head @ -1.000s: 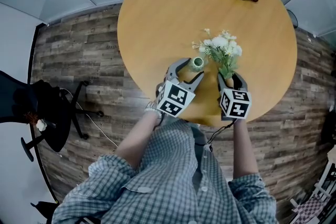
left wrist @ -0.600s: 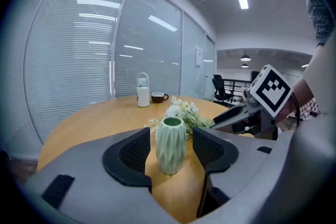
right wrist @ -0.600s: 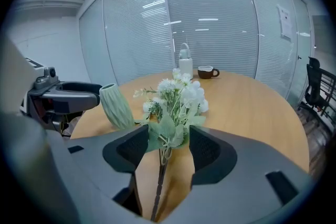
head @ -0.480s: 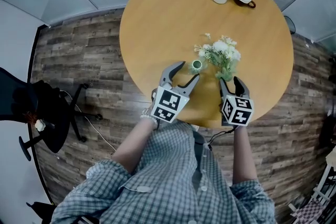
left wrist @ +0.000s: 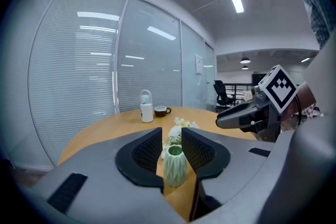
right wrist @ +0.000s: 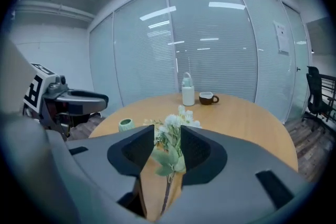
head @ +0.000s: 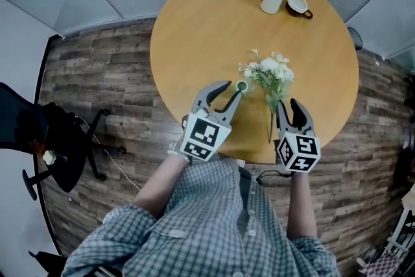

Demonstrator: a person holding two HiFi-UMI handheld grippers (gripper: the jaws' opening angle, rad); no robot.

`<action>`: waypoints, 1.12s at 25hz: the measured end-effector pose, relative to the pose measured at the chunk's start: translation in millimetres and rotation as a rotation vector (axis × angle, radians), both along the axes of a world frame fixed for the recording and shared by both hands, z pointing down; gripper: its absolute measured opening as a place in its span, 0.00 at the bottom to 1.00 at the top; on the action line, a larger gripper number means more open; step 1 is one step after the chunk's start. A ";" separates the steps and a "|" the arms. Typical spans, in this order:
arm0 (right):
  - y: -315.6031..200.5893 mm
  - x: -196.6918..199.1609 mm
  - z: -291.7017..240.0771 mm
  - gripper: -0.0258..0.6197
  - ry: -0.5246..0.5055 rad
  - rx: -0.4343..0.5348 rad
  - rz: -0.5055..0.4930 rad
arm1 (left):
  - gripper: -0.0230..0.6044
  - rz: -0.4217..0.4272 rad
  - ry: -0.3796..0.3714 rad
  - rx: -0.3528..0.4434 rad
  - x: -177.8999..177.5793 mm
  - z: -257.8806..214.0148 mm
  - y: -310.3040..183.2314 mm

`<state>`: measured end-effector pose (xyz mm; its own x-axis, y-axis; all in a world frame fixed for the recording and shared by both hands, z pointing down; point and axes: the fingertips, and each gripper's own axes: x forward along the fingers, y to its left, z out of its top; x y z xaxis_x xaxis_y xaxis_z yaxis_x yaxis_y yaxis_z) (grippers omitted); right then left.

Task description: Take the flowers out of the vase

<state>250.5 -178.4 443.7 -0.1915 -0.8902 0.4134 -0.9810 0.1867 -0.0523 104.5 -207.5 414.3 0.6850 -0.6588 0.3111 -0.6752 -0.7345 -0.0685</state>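
Head view: the left gripper (head: 232,90) and right gripper (head: 289,105) have lifted back. The flowers (head: 269,71) lie on the tabletop (head: 207,23) beside the empty vase (head: 242,85), so the removal looks done.

Left gripper view: its jaws have just been closing. The vase stands between them, apparently unclamped.

Right gripper view: its jaws have been closing too, with the flowers between them but released.

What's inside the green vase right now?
No stems rise from the vase; its mouth looks bare, though the depth below the rim is hidden. The flowers lie on the table beside it.
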 end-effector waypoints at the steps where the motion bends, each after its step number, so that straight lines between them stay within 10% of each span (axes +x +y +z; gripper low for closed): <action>1: 1.7 -4.9 -11.5 0.25 0.003 0.027 -0.014 | 0.22 0.008 -0.001 0.007 0.3 -4.9 2.0; 6: 9.1 -22.8 -63.8 0.07 -0.022 0.157 -0.051 | 0.15 0.021 0.005 0.035 1.4 -28.2 10.2; 16: 28.2 -23.2 -110.9 0.05 -0.135 0.269 -0.050 | 0.05 0.033 0.014 0.041 -2.1 -67.6 29.7; 28: 34.0 -36.5 -112.2 0.05 -0.038 0.260 -0.103 | 0.05 0.055 0.063 -0.009 -5.1 -69.5 40.5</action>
